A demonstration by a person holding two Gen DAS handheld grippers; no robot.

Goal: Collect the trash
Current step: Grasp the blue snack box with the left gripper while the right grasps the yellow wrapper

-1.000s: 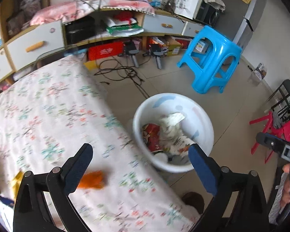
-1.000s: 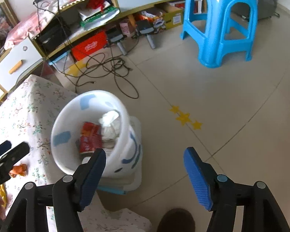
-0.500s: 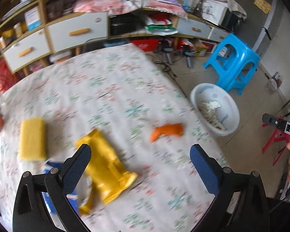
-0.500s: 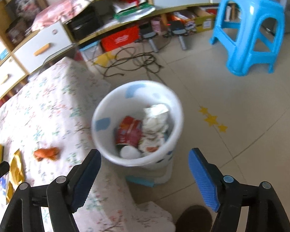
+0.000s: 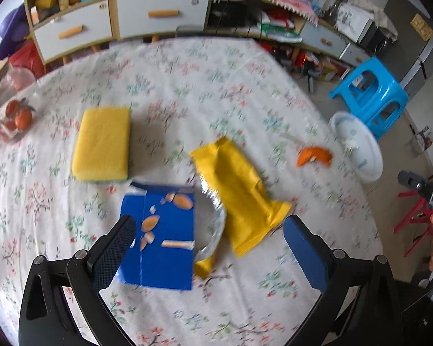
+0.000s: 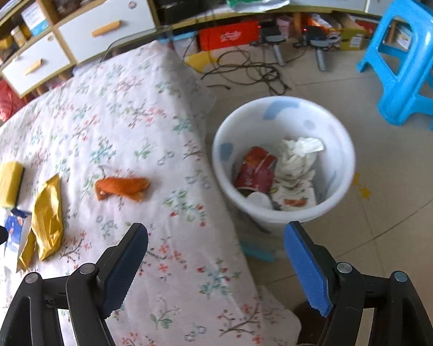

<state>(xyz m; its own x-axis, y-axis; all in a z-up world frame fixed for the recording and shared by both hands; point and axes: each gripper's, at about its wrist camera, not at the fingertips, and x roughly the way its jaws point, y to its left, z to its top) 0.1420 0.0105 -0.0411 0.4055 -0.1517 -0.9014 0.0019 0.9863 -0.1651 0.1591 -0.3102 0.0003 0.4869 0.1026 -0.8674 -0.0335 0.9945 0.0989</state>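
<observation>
On the floral tablecloth (image 5: 187,80) lie a blue snack wrapper (image 5: 161,236), a yellow wrapper (image 5: 239,193), an orange peel (image 5: 314,155) and a yellow sponge (image 5: 102,144). My left gripper (image 5: 210,248) is open and empty, just above the blue and yellow wrappers. My right gripper (image 6: 216,262) is open and empty above the table's edge, between the orange peel (image 6: 121,187) and the white trash bin (image 6: 283,161). The bin stands on the floor beside the table and holds paper and a red packet. The yellow wrapper (image 6: 47,216) and sponge (image 6: 7,184) show at the left of the right wrist view.
A glass jar with small oranges (image 5: 11,115) stands at the table's left edge. A blue plastic stool (image 6: 407,57) stands beyond the bin. Cables (image 6: 245,69) lie on the floor before a low cabinet with drawers (image 6: 106,28). A red rack (image 5: 415,219) stands at the right.
My left gripper has swung away from the bin and back over the table, to above the wrappers. My right gripper has shifted left, from the floor toward the table edge. Both stay open.
</observation>
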